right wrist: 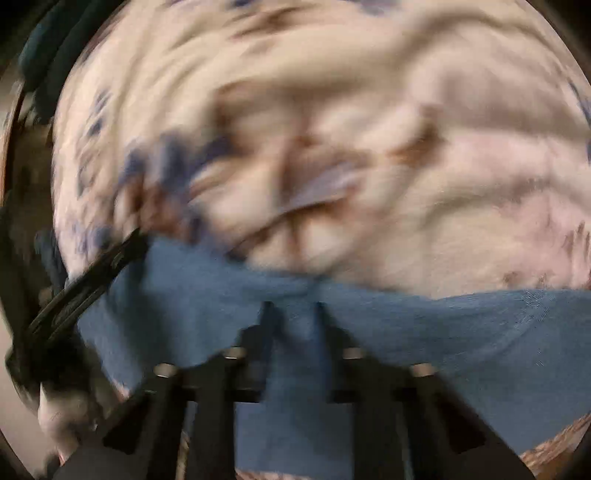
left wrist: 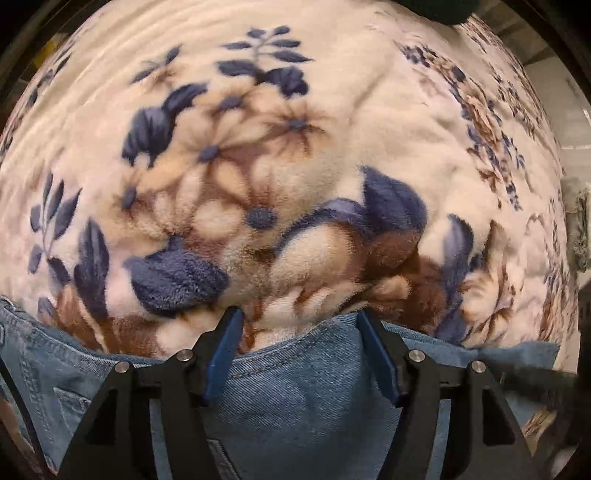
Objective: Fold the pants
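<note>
Blue denim pants (left wrist: 291, 391) lie on a fleece blanket with blue and brown flowers (left wrist: 258, 155). My left gripper (left wrist: 299, 321) is open, its blue fingers (left wrist: 221, 354) straddling the stitched edge of the denim. In the blurred right wrist view, my right gripper (right wrist: 295, 306) is shut on a bunched fold of the pants (right wrist: 299, 332), which spread to both sides below the blanket (right wrist: 369, 166). The other gripper's black body (right wrist: 85, 284) shows at the left edge of the denim.
The blanket's right edge (left wrist: 554, 206) drops off to a pale floor. A dark object (left wrist: 439, 9) sits at the far top of the blanket. Dark fabric (right wrist: 48, 55) lies at the upper left of the right wrist view.
</note>
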`<state>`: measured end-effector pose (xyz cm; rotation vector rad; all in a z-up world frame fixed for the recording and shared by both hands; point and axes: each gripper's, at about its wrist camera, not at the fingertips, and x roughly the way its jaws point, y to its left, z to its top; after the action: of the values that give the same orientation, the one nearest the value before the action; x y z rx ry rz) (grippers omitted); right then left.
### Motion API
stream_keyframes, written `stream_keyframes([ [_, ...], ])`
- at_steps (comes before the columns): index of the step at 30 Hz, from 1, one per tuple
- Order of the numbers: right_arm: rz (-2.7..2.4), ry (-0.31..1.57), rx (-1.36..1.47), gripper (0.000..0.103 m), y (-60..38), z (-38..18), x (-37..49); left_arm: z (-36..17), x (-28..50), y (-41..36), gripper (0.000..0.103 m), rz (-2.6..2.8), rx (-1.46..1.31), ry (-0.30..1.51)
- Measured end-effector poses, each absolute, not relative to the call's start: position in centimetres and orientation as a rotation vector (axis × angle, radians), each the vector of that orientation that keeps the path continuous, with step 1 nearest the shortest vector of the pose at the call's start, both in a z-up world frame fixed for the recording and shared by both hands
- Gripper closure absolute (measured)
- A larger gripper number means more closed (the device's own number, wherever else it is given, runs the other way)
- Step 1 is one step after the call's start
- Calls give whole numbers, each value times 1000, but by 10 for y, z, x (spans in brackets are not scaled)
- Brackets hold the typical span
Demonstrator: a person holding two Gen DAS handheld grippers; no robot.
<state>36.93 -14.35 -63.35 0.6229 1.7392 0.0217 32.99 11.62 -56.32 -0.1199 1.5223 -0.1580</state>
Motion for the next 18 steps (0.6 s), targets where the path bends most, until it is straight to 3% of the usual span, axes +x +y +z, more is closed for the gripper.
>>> stream_keyframes([
  [5, 2, 1665, 779, 103, -178, -647, 365, -556, 329, 109, 37, -96, -72, 1515],
  [7, 54, 1654, 807, 98, -185, -643, 362, -537, 334, 102, 37, -42, -101, 1497],
  [8, 103, 1638, 841, 92, -192, -634, 359, -521, 334, 101, 39, -16, -110, 1467],
  [10, 169, 1559, 905, 66, -207, -610, 348, -482, 319, 98, 38, 11, -124, 1395],
  [11, 189, 1485, 927, 31, -222, -591, 335, -464, 309, 94, 32, 31, -114, 1364],
  [12, 193, 1425, 933, 6, -236, -576, 322, -450, 298, 90, 27, 54, -95, 1337],
  [14, 161, 1328, 923, 6, -271, -546, 281, -429, 271, 74, 9, 93, -36, 1294],
  [18, -56, 1253, 904, 6, -349, -523, 182, -419, 224, 15, 5, 126, 112, 1273],
])
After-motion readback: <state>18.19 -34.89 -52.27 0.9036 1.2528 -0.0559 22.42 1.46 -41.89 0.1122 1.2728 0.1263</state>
